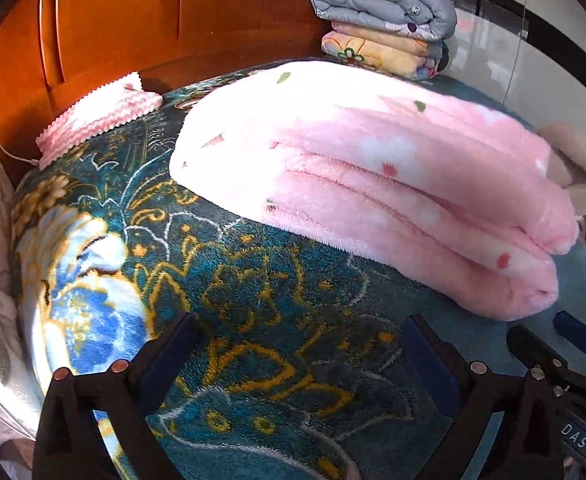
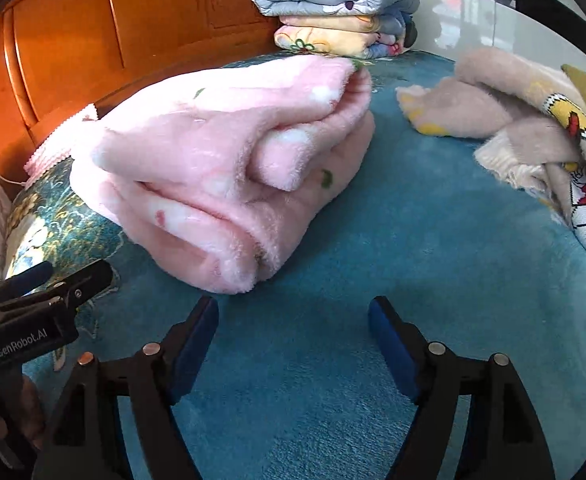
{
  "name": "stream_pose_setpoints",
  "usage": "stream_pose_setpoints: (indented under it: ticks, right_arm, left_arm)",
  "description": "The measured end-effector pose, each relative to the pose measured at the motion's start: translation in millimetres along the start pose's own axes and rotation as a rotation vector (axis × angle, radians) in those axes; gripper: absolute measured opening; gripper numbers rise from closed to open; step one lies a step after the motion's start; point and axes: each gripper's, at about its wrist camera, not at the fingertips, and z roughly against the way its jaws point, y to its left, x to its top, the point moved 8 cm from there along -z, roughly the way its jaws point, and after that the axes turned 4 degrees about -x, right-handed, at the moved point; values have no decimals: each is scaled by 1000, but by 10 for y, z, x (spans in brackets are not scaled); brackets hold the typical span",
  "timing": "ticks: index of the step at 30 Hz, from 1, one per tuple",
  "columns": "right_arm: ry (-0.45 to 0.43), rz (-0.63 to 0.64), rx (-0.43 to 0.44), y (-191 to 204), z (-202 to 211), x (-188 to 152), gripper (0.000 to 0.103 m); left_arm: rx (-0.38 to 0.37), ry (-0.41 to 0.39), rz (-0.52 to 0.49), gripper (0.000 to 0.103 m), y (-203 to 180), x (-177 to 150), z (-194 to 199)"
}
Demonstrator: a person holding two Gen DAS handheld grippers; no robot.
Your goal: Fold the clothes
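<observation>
left tool (image 1: 301, 344) released, holding nothing | right tool (image 2: 293, 328) released, holding nothing | folded pink garment (image 2: 229, 168) lay on bed (image 2: 433, 260)

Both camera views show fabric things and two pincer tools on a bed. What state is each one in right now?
Pink fleece garment: folded into a thick bundle, lying on the bed, untouched.
Beige cartoon garment: crumpled, unfolded.
Stack of quilts: neatly folded, piled by the headboard.
Pink striped cloth: lying flat by the headboard.
Left gripper: open, empty.
Right gripper: open, empty.
</observation>
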Motion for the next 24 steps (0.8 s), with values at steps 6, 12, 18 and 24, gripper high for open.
stream_pose_setpoints:
  ticks: [6, 12, 18, 24]
  right_arm:
    - [22, 16, -7, 20, -62, -34, 90]
    - [41, 44, -8, 73, -92, -60, 102]
    - [47, 46, -4, 79, -85, -64, 103]
    - [48, 48, -5, 82, -61, -57, 103]
  left_arm:
    - [46, 15, -16, 103, -19, -18, -57]
    - [102, -12, 19, 103, -19, -25, -56]
    - [93, -18, 27, 103, -9, -36, -38]
    - [89, -19, 29, 103, -17, -41, -34]
